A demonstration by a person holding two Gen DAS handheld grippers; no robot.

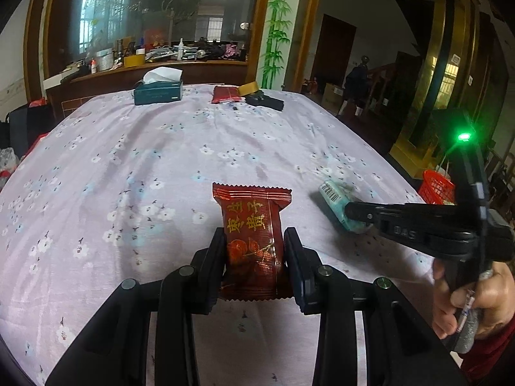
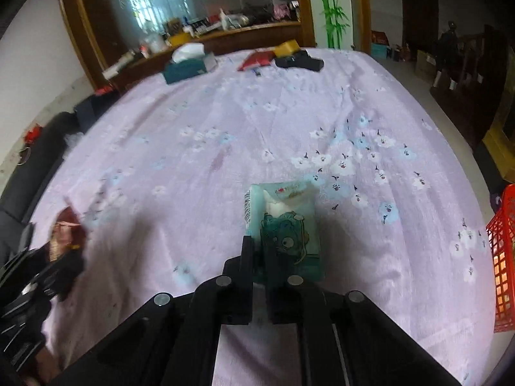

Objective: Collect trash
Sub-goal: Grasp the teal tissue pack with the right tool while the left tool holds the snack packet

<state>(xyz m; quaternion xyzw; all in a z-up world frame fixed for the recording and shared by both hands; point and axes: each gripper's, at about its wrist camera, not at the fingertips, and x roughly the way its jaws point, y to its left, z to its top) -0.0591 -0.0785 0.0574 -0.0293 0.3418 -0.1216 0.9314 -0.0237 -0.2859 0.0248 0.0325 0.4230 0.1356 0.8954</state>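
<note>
My left gripper (image 1: 254,241) is shut on a red snack wrapper (image 1: 252,228) with gold letters and holds it over the purple flowered tablecloth (image 1: 161,160). It also shows blurred at the left of the right wrist view (image 2: 66,234). My right gripper (image 2: 259,251) is shut on a teal tissue pack (image 2: 286,225) with a cartoon print, just above the cloth. In the left wrist view the right gripper (image 1: 351,214) reaches in from the right with the tissue pack (image 1: 338,204) in its jaws.
A red plastic basket (image 2: 502,257) stands off the table's right edge, also in the left wrist view (image 1: 437,188). At the far end lie a dark green tissue box (image 1: 159,91), a red packet (image 1: 225,94), a yellow box (image 1: 248,88) and a black object (image 1: 265,101).
</note>
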